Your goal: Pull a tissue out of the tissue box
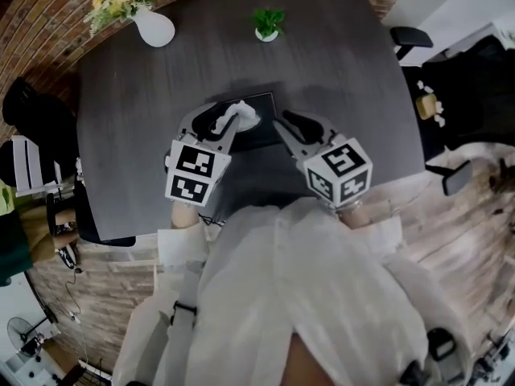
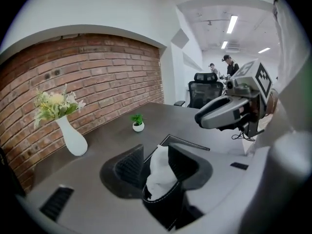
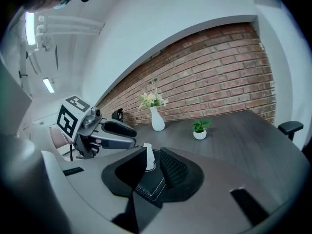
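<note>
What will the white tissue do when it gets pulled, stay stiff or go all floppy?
Probably floppy: the tissue looks thin and crumpled, standing up only where it bunches at the top of the tissue box. It likely weighs almost nothing, so it should lift easily. A hard tug might tear it, or drag the box along.

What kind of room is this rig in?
Probably an office meeting room: a large dark table, black office chairs and strip ceiling lights in an open area beyond, and a brick wall alongside.
</note>
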`<action>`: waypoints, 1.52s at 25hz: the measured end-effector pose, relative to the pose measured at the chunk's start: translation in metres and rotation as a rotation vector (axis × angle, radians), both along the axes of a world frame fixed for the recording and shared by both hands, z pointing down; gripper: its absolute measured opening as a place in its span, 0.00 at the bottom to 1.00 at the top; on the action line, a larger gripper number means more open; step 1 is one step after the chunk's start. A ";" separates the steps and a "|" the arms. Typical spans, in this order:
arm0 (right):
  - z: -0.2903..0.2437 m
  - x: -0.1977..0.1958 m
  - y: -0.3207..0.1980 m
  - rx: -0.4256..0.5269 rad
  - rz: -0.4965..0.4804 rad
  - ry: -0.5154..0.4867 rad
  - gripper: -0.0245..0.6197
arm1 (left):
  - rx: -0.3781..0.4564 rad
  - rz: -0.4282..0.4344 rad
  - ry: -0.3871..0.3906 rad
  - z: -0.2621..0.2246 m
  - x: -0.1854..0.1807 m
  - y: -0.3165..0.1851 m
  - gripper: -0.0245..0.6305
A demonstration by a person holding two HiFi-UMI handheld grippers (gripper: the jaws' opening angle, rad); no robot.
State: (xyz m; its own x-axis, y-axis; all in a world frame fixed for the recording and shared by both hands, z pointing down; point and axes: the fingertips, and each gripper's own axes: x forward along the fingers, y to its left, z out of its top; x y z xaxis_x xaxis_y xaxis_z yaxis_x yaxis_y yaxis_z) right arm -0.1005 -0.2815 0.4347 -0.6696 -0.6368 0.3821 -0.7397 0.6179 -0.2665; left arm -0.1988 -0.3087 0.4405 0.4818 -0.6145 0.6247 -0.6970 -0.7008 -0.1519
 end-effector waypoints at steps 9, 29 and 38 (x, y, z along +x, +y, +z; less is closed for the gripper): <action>0.010 0.009 -0.007 -0.026 0.061 0.018 0.15 | -0.092 0.098 -0.065 0.031 0.012 -0.006 0.25; 0.033 0.001 -0.012 -0.088 0.061 0.050 0.15 | -0.153 0.190 -0.156 0.064 0.021 -0.011 0.17; 0.031 0.001 -0.008 -0.082 0.071 0.060 0.15 | -0.145 0.183 -0.147 0.060 0.021 -0.006 0.06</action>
State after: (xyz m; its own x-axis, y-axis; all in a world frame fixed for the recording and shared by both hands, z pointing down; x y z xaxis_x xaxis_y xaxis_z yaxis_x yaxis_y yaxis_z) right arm -0.0991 -0.2892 0.4661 -0.5981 -0.6472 0.4727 -0.7972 0.5412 -0.2676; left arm -0.1777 -0.3147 0.5004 0.4741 -0.4246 0.7714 -0.5347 -0.8348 -0.1309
